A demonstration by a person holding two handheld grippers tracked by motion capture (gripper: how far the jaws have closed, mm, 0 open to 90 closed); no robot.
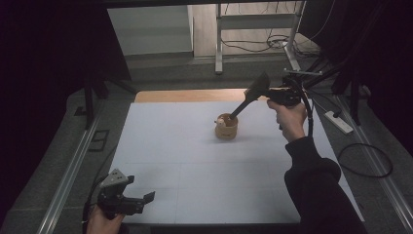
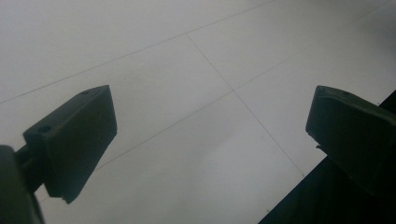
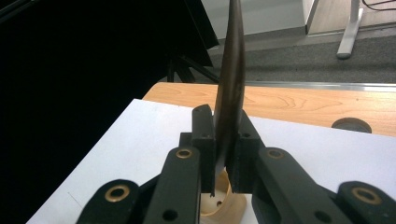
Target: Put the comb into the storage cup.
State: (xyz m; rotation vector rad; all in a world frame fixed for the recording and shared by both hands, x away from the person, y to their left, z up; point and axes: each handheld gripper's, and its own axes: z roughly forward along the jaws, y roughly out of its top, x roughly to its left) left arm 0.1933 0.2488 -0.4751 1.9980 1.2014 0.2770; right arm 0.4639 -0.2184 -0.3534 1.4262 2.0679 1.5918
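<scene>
I had the right gripper (image 3: 223,154) clamped on a black spatula (image 1: 249,96), its handle down in the tan cup (image 1: 227,127) below. Left gripper (image 1: 139,200) stood apart, empty.

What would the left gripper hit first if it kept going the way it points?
Probably the white tabletop. The left gripper has its jaws open with nothing between them, and its own view looks down on bare white surface ahead. How far off that surface lies is unclear.
</scene>
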